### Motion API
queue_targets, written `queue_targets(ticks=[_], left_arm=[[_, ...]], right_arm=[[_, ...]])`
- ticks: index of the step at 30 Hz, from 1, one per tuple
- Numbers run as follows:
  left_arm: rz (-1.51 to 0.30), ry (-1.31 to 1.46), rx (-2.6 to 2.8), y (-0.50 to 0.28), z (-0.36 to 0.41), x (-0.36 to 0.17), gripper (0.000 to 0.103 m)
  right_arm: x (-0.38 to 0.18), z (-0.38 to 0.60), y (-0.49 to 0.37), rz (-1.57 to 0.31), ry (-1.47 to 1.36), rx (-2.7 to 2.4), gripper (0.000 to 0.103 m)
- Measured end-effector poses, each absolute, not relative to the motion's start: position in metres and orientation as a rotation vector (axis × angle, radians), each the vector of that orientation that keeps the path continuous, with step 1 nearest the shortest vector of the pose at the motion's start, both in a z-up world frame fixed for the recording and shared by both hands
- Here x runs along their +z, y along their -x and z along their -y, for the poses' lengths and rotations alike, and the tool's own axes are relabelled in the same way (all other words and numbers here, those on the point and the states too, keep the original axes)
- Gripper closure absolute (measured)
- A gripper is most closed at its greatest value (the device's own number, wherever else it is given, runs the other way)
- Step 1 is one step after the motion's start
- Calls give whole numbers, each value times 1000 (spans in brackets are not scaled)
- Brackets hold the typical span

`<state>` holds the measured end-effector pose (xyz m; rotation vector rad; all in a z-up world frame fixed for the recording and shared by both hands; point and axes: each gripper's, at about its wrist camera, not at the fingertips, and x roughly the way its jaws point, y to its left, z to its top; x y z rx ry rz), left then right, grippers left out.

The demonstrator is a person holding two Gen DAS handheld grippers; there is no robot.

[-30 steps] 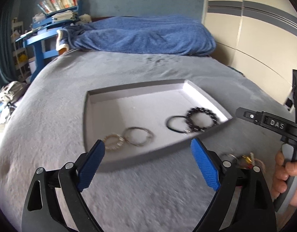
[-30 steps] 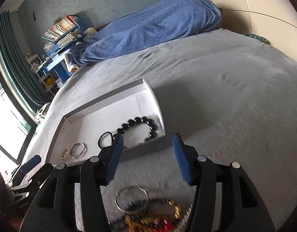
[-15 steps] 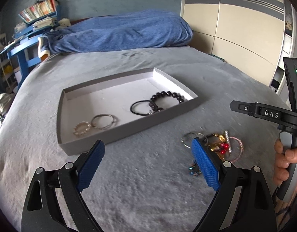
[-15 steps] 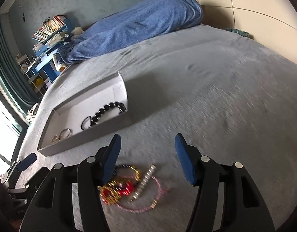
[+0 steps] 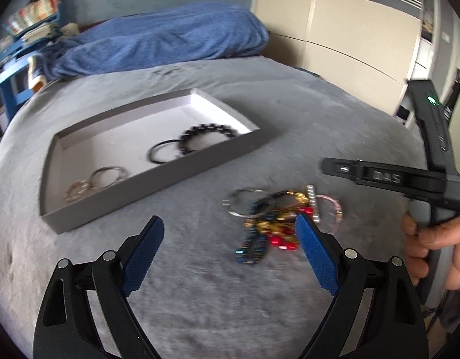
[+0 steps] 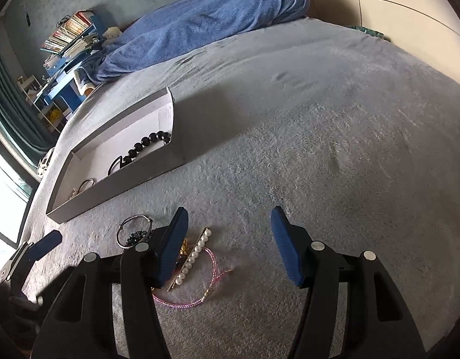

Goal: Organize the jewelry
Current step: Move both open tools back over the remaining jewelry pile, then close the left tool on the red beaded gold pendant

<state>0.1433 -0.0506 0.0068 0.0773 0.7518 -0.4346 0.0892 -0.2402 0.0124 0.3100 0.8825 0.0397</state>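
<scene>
Left gripper (image 5: 230,233): jaws wide open, nothing between the pads, hanging over the grey bed (image 5: 200,293). A second ago it looked straight into the tray; now the view has swung right and the jewelry pile (image 5: 277,218) sits just ahead of its right pad.

Right gripper (image 6: 230,233): jaws about half open, empty, spread unchanged across the frames. Its left pad overlaps the pile in the right wrist view, but I cannot tell whether it touches it. The pile was cut off at the bottom edge of that view a second ago; now it lies under the jaws, further up the frame.

Pile on the bed, not in the tray: pearl clip (image 6: 194,254), pink cord (image 6: 200,287), silver bangle (image 6: 134,230), plus red, gold and blue beads, tangled.

The hand (image 5: 433,248) on the right gripper's handle shows at the right edge of the left view.

Further off: tray (image 5: 158,185) on the bed, well apart from the pile. Contents same as before: black bead bracelet (image 5: 209,137), black ring (image 5: 164,155), silver ring (image 5: 108,176), gold piece (image 5: 75,190).

Far end: blue blanket (image 5: 158,42).
</scene>
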Motion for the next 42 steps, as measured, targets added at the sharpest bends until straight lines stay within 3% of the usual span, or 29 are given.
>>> queue_targets(ticks=[5, 8, 15, 16, 17, 20, 28, 42], left_arm=[[-768, -123, -522, -137, 77, 2, 21], [-806, -138, -558, -137, 89, -7, 38], [-888, -100, -522, -154, 93, -27, 53], [-895, -92, -515, -156, 91, -28, 61], [-902, -87, -509, -158, 90, -29, 77], [-891, -90, -518, -159, 86, -28, 94], [-796, -77, -530, -145, 67, -2, 101], [-746, 69, -375, -141, -10, 21, 101]], right_arm=[[11, 245, -90, -880, -331, 41, 45], [11, 247, -90, -879, -335, 42, 45], [9, 251, -90, -885, -338, 47, 45], [9, 251, -90, -887, -332, 48, 45], [8, 251, -90, -890, -331, 49, 45], [6, 251, -90, -899, -334, 50, 45], [4, 253, -93, -911, -344, 51, 45], [0, 253, -92, -934, -359, 52, 47]])
